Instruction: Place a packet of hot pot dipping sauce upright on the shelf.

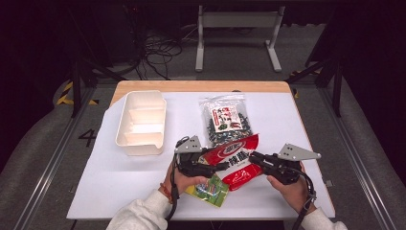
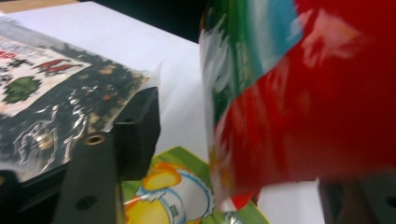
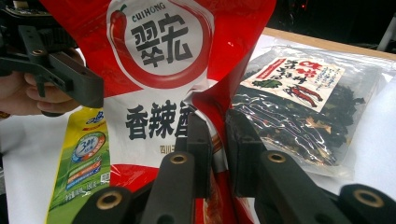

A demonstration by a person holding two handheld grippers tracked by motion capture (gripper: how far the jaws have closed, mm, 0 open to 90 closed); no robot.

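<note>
White sheet over a wooden table (image 1: pixel 287 115), seen from the high view. Open room across the far right and near left of the sheet. White divided tray (image 1: pixel 141 122) at the left, near the sheet's edge. Clear packet of dark dried food (image 1: pixel 226 120) lying flat past the middle. Red snack bag (image 1: pixel 238 160) held up between both claws, just in front of that packet. Left claw (image 1: pixel 222 166) at the bag's left edge, right claw (image 1: pixel 253 157) at its right edge. Green and yellow packet (image 1: pixel 209 190) flat on the sheet beneath the left hand (image 1: pixel 187 181), close to the near edge.

Left gripper view: red bag (image 2: pixel 327 98) blurred and close, against the right jaw; left jaw standing apart from it, over the dark packet (image 2: pixel 56 93). Cannot tell whether pinched. Green packet (image 2: pixel 177 186) below.

Right gripper view: right claw (image 3: pixel 218 140) pressed together on the red bag's (image 3: pixel 159 70) edge, plastic bunched between the jaws. Left claw (image 3: pixel 91 91) at the bag's far side. Dark packet (image 3: pixel 299 102) at the right, green packet (image 3: pixel 84 163) at the lower left.
</note>
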